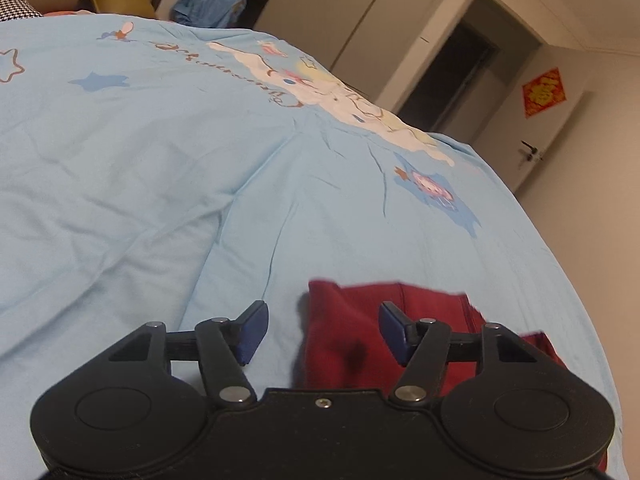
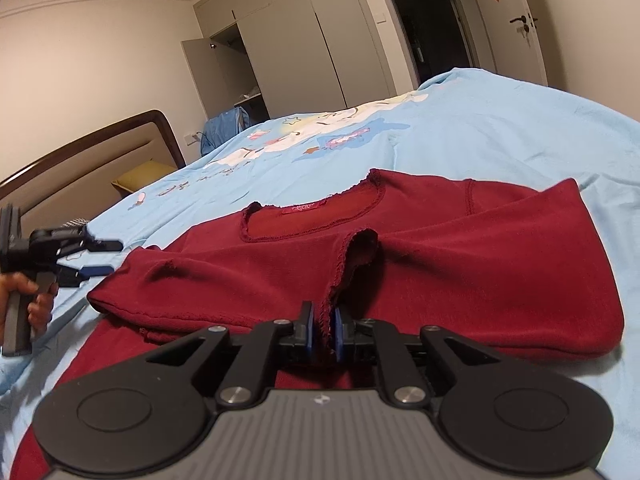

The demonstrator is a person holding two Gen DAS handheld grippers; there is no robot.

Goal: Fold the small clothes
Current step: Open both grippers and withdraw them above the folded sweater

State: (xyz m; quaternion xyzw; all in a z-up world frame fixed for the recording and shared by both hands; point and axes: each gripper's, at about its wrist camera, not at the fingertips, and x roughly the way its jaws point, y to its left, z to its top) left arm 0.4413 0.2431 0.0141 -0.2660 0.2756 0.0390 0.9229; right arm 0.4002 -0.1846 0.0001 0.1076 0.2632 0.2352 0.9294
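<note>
Two sleeves already lie crossed over the dark red knit long-sleeved top (image 2: 420, 248) spread on the pale blue cartoon-print bedcover (image 2: 500, 132), so with my right gripper (image 2: 323, 330) pinching a frilled cuff and my left gripper (image 1: 320, 330) gaping empty beside the cloth, I judge the next move is laying that cuff flat.

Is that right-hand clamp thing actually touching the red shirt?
Touching. The right wrist view shows the right gripper with both blue pads closed on a frilled cuff of the red shirt.
</note>
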